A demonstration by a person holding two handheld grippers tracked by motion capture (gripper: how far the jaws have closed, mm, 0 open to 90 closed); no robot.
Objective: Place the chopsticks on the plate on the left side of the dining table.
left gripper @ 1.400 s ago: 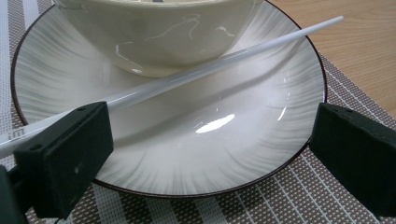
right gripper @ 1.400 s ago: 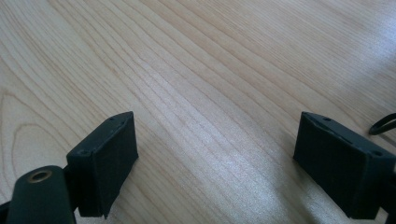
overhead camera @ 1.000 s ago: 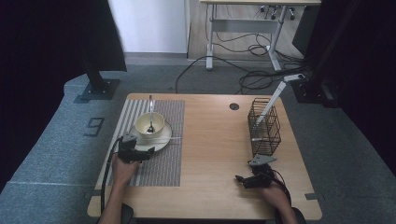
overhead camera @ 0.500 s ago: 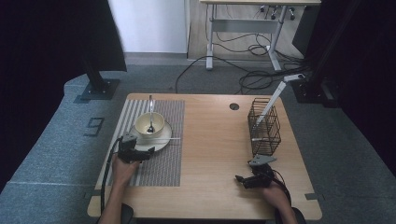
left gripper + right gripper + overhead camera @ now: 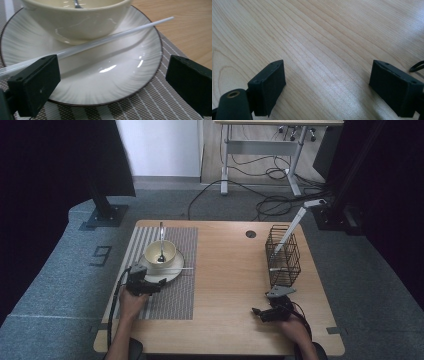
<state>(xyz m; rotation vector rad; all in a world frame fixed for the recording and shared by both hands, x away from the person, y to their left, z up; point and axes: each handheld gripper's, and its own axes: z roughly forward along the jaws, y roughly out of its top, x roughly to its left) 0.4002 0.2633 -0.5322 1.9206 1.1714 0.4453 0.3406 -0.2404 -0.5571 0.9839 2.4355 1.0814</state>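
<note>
A: Where is the left claw (image 5: 159,283)?
B: At the near rim of the plate (image 5: 105,82) on the striped mat (image 5: 177,292), jaws spread wide, holding nothing. A white stick (image 5: 110,38) lies across the plate, touching the bowl (image 5: 75,21); a spoon (image 5: 161,242) stands in the bowl.
A: And the right claw (image 5: 327,87)?
B: Wide open too, empty, low over bare bench (image 5: 317,37) near the wire basket (image 5: 282,257).
</note>
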